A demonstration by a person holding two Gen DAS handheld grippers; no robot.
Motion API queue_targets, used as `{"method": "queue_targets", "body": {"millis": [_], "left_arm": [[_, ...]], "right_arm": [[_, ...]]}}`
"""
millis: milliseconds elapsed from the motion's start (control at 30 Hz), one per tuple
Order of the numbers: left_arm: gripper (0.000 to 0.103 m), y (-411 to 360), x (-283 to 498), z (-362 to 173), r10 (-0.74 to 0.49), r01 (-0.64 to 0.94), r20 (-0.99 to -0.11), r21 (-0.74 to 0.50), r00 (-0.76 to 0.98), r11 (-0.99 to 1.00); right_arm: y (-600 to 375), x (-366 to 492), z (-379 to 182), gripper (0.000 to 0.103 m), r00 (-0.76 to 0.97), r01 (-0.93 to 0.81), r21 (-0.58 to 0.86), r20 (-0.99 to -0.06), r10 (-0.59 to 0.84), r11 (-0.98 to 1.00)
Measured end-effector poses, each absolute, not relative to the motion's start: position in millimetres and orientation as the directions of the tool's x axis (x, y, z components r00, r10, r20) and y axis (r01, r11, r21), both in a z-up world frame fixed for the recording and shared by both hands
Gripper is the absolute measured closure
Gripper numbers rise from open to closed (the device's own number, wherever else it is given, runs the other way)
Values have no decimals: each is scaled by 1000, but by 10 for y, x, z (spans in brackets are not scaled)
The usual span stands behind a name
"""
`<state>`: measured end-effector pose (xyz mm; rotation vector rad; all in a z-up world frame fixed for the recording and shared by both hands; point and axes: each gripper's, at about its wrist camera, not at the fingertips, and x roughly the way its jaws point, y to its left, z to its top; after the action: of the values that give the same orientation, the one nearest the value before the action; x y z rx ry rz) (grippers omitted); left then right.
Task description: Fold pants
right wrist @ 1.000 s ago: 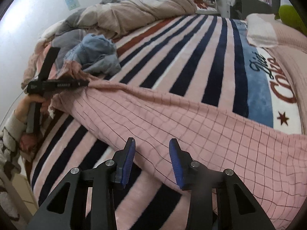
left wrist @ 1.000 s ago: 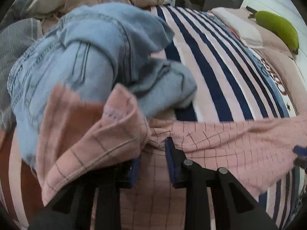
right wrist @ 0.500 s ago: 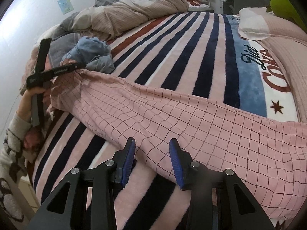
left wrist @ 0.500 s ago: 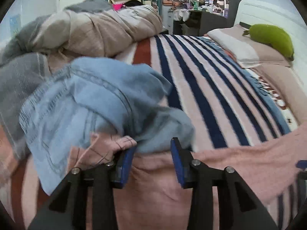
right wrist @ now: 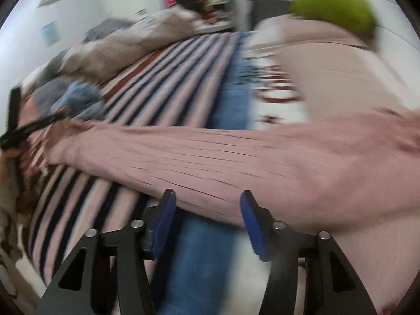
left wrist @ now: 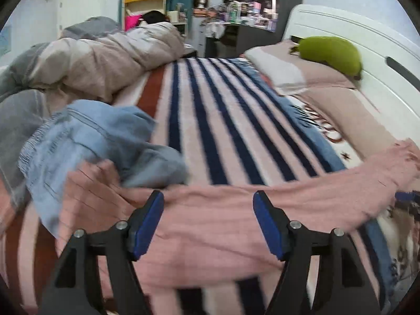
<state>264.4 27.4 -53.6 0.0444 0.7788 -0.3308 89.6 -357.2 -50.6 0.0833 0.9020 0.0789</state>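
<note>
The pink checked pants (left wrist: 236, 225) are stretched in a long band across the near side of the bed (left wrist: 210, 120), one end overlapped by crumpled denim jeans (left wrist: 86, 141). Both the left gripper (left wrist: 208, 225) and right gripper (right wrist: 207, 223) are seen released, jaws spread over the fabric. A grasp closed now risks catching a single layer, or the jeans being dragged along. A striped blanket (right wrist: 168, 73), heaped duvet (left wrist: 105, 55), pillows (left wrist: 309, 78) and cluttered shelves (left wrist: 249, 2) are seen beyond.
</note>
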Motion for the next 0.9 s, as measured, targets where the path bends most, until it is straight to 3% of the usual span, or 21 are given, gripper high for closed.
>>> {"method": "queue_targets", "body": {"millis": [167, 300, 400, 500, 667, 900], "left_arm": [[36, 20, 2380, -674, -292, 321, -724, -102, 625, 941], [36, 28, 2258, -858, -280, 283, -764, -132, 582, 950], [36, 174, 2177, -981, -265, 225, -787, -165, 557, 960], [28, 431, 2115, -1099, -272, 137, -798, -236, 538, 962], [28, 849, 2029, -1337, -299, -20, -801, -361, 519, 932], [28, 1062, 2049, -1459, -350, -90, -758, -470, 551, 878]], "right_arm": [[-4313, 435, -281, 47, 665, 169, 71, -745, -61, 983], [-4765, 261, -207, 38, 689, 250, 115, -719, -93, 961], [-4984, 299, -228, 38, 704, 273, 174, -706, -73, 946], [-5122, 378, -260, 38, 732, 274, 228, -679, -49, 934], [-5240, 542, -243, 38, 775, 286, 265, -629, -60, 921], [-5235, 601, -240, 36, 794, 310, 265, -600, -96, 913]]}}
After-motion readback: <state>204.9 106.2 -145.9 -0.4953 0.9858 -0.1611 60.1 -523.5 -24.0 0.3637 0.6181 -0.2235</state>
